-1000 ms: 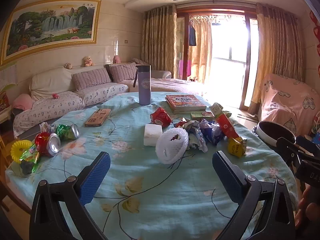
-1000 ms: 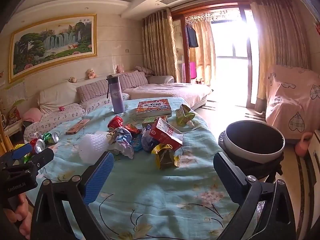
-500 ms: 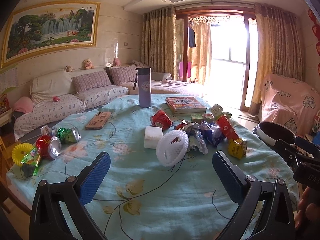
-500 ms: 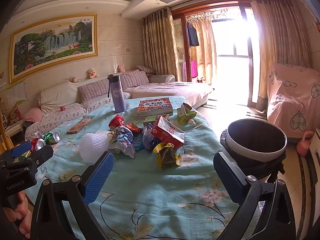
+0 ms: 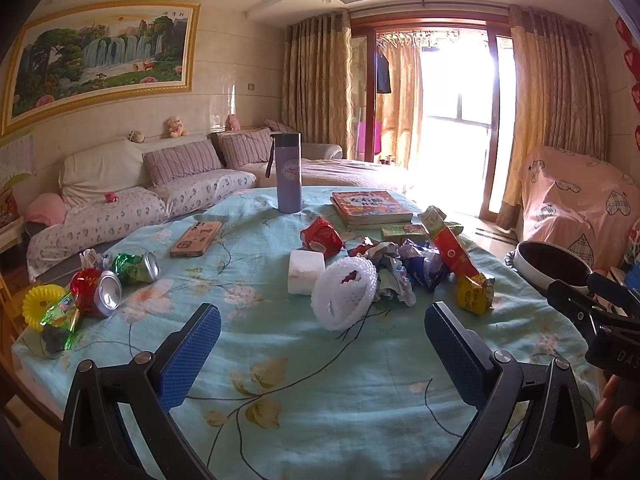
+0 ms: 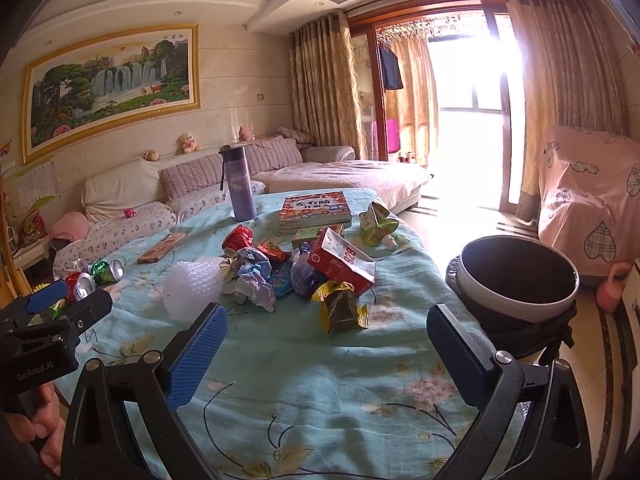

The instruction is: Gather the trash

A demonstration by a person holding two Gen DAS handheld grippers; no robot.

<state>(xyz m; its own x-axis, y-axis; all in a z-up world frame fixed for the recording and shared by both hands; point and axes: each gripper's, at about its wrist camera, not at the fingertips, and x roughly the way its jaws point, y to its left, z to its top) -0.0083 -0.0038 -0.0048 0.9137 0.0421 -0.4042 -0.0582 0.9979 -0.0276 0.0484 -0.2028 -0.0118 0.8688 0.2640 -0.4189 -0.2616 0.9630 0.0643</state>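
Turquoise floral tablecloth bears litter; sofa behind.

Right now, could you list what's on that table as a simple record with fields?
surface: round table with floral blue cloth
trash pile: white foam net, crumpled wrappers, red carton, yellow packet
cans: two crushed, at table's left edge
non-trash: purple bottle, books
bin: beside table
both jaws: open, holding nothing
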